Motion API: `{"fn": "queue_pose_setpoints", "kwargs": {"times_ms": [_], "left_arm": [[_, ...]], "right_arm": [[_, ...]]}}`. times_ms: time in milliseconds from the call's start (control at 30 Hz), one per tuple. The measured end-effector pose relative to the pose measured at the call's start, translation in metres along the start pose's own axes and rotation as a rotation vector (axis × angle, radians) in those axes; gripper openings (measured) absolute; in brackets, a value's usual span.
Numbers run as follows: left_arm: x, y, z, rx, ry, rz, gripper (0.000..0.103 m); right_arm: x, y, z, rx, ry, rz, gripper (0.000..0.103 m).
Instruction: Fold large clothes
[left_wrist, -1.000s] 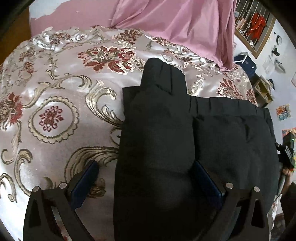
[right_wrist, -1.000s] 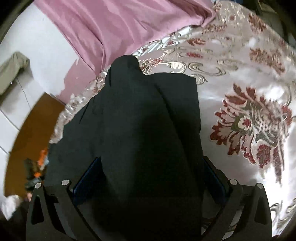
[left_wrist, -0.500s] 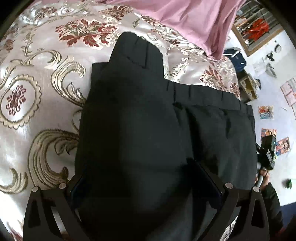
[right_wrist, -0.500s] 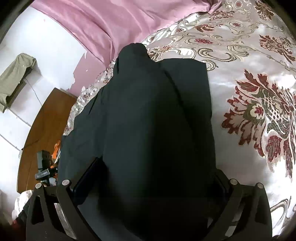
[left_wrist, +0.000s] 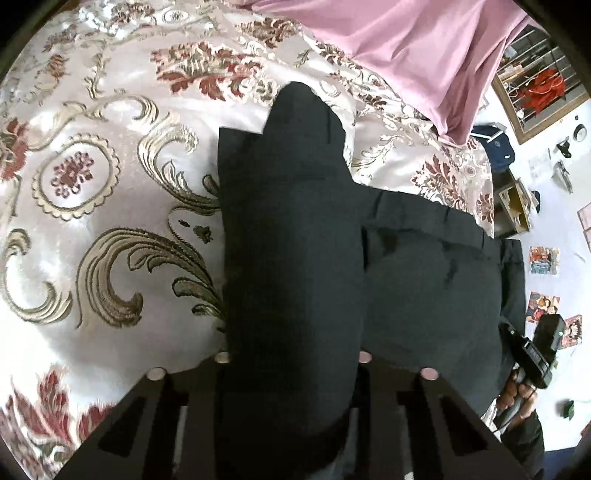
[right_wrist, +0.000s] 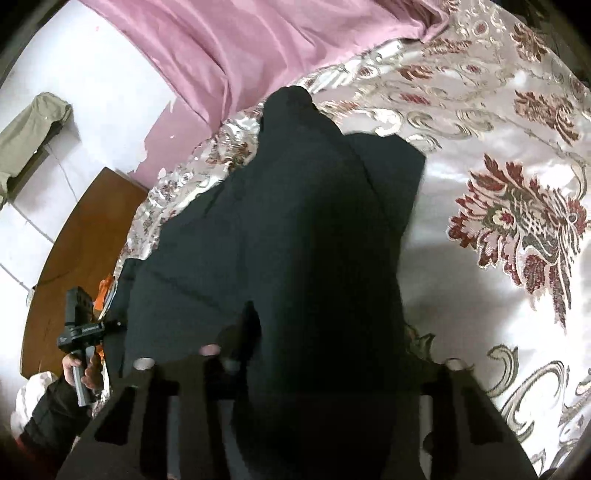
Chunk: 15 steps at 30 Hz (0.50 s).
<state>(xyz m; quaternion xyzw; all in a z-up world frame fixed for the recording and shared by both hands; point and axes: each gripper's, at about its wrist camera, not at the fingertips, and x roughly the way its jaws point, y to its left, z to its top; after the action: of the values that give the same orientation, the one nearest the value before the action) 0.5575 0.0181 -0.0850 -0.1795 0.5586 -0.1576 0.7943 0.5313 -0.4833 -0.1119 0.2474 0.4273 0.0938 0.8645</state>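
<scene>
While one black garment (left_wrist: 295, 240) drapes the bedspread (left_wrist: 110, 184), two claws each pinch it.

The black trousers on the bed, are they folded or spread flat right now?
Partly folded: the black trousers lie doubled on the bedspread, one end raised in both grippers.

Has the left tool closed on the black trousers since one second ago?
Yes. The left tool stood wide open then; now its fingers pinch the black trousers, narrower against the bedspread pattern.
</scene>
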Motion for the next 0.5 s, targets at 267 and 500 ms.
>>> {"fn": "queue_pose_setpoints", "kwargs": {"times_ms": [267,500], "left_arm": [[-0.054,-0.004,-0.007,-0.001,-0.066,-0.033,0.017],[-0.106,0.024,-0.024,-0.029,-0.106,-0.012,0.016]], "right_arm": [[-0.048,0.053,0.004,-0.075,-0.057,0.002,0.018],[-0.065,0.118,-0.008,-0.186,-0.034,0.021,0.017]]}}
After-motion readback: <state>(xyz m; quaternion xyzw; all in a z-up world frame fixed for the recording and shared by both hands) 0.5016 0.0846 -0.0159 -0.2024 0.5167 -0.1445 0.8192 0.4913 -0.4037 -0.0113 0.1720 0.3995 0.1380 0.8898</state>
